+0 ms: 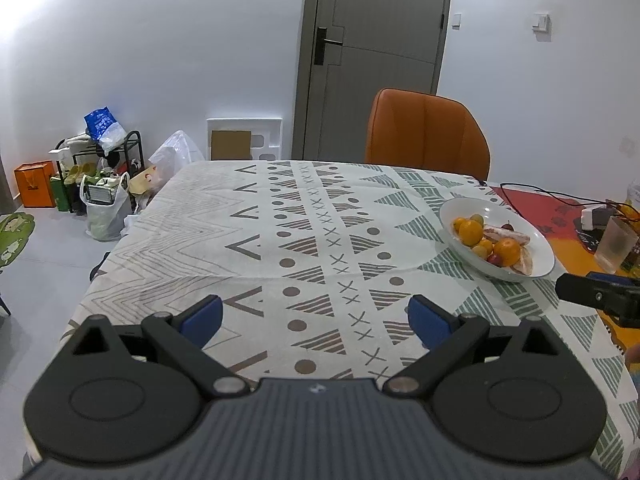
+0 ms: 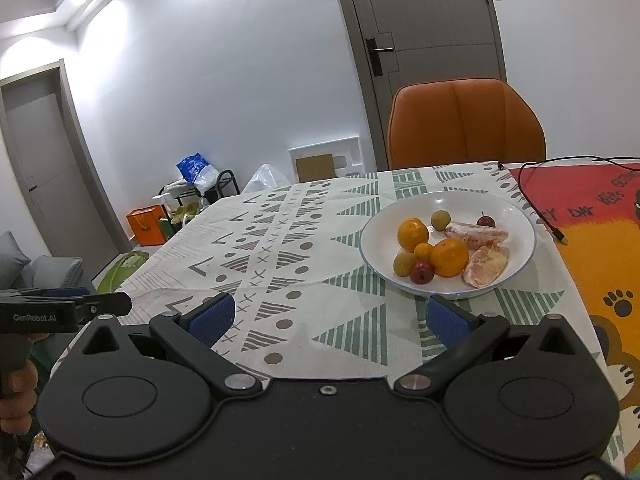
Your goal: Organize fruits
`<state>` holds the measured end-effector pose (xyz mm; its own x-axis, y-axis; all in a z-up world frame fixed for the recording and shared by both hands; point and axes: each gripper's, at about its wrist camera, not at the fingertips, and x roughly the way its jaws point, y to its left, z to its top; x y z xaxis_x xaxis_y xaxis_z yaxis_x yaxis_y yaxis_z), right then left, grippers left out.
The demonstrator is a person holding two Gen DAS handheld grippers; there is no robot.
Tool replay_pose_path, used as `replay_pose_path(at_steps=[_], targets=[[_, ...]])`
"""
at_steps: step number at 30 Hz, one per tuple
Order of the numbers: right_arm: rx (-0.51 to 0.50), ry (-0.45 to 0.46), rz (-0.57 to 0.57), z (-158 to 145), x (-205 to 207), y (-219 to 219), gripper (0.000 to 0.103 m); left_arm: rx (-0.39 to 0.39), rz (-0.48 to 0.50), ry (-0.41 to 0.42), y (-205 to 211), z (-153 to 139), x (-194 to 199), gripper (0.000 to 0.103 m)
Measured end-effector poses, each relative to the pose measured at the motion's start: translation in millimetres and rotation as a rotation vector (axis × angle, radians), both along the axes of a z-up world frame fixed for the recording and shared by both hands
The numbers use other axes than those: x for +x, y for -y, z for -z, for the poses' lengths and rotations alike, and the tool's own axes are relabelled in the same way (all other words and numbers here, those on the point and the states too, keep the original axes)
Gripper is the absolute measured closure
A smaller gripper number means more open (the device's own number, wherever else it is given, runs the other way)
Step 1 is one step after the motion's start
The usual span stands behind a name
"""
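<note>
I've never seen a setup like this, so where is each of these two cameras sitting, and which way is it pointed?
Left wrist: sits on the left gripper, open, looking across the patterned tablecloth toward the door; the right gripper's tip shows at right.
Right wrist: sits on the right gripper, open, facing the white bowl of fruit; the person's left hand shows.
Shared: bowl, orange chair, door.

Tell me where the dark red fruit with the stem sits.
In the right wrist view, the dark red fruit lies at the white plate's far side, beside the peeled segment.
</note>
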<state>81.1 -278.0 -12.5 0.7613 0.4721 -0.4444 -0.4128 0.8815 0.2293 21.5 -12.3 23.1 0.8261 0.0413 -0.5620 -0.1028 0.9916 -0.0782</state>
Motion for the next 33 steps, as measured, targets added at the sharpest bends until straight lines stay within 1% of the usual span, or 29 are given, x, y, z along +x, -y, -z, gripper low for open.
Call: replay_pose_path(at_steps=[18,33], targets=[[-0.001,-0.002,0.003,-1.9,0.5,1.2,0.000,0.001,0.000,0.004,1.2,0.8,-0.3,0.005],[0.001,0.011,0.012,-7.0,-0.4,5.9,0.000,0.004,0.026,0.018,7.9,-5.4,0.3,0.005]])
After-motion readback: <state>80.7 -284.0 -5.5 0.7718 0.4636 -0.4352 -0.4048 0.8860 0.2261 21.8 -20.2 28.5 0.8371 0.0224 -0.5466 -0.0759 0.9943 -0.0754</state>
